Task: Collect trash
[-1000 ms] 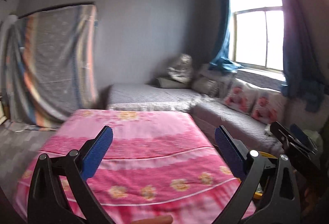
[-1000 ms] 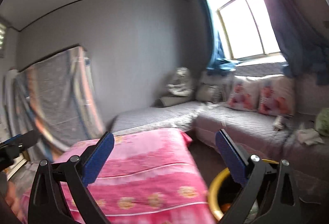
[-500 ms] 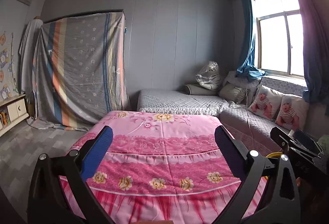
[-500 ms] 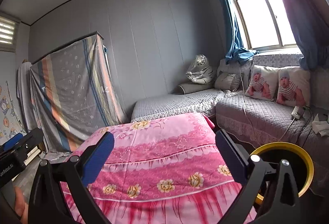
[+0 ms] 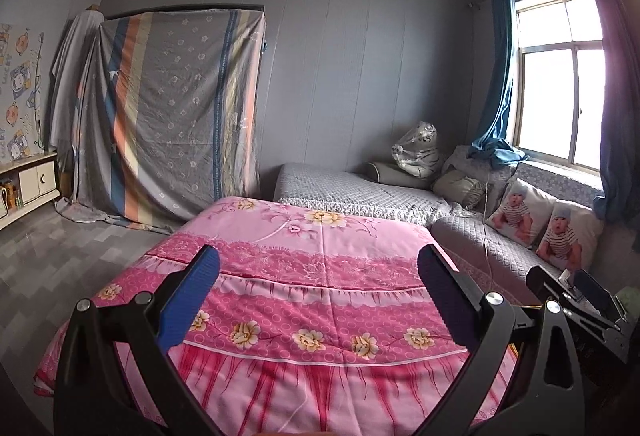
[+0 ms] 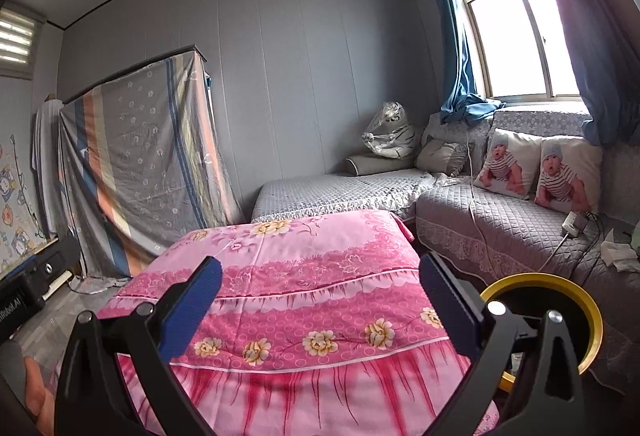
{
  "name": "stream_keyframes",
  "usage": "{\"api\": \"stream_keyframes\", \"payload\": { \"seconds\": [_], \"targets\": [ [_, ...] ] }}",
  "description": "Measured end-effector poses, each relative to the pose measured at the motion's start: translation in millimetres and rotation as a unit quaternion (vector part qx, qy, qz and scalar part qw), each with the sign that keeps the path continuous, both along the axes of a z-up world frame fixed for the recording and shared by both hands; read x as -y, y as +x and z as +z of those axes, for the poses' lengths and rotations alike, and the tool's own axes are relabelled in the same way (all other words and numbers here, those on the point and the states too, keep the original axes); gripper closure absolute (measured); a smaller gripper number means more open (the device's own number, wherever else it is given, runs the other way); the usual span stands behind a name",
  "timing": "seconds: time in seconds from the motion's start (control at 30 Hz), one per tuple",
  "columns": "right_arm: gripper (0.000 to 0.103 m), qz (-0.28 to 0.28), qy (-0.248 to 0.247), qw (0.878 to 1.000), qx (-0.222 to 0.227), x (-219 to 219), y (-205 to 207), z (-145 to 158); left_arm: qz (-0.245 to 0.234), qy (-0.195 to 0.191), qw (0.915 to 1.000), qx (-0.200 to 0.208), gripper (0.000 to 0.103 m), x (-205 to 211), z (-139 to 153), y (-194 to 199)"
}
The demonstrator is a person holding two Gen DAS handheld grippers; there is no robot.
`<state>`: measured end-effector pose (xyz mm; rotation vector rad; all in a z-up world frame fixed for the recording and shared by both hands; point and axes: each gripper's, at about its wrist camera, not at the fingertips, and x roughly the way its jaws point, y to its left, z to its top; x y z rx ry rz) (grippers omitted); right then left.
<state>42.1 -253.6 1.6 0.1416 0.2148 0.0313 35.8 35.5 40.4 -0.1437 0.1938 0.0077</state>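
A yellow-rimmed trash bin (image 6: 560, 282) with a black inside stands on the floor to the right of a table under a pink flowered cloth (image 6: 304, 276). My right gripper (image 6: 318, 296) is open and empty, held above the near edge of that cloth, left of the bin. My left gripper (image 5: 318, 296) is open and empty above the same pink cloth (image 5: 312, 268). The right gripper also shows at the right edge of the left wrist view (image 5: 576, 296). Crumpled white paper (image 6: 618, 256) lies on the grey sofa at the far right. No trash shows on the pink cloth.
A grey quilted corner sofa (image 6: 492, 212) runs along the back and right walls, with baby-print pillows (image 6: 540, 168), a wrapped tiger toy (image 6: 390, 136) and a power strip (image 6: 574, 224). A striped sheet covers a wardrobe (image 5: 168, 116) at left. A low cabinet (image 5: 32, 184) stands far left.
Both views have swung left and steadied, from blurred to sharp. The wardrobe and left wall now show more, and the bin rim shows fully in the right wrist view. Both grippers stay open.
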Motion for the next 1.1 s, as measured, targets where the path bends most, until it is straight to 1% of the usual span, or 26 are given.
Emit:
{"api": "stream_keyframes", "payload": {
  "seconds": [0.2,0.43,0.7,1.1],
  "targets": [
    [0.008,-0.001,-0.001,1.000,-0.009,0,3,-2,0.006,-0.018,0.9998,0.010,0.008,-5,1,-2],
    [0.008,-0.003,0.000,1.000,-0.016,0,6,-2,0.010,-0.013,0.9998,0.011,0.008,-3,2,-1],
    [0.008,-0.008,0.006,1.000,-0.023,4,8,-3,0.003,-0.025,0.9997,-0.001,0.008,-4,1,3],
    [0.008,-0.012,0.013,0.999,-0.045,8,17,-11,0.000,-0.023,0.9997,-0.010,0.008,-2,-2,5]
  ]
}}
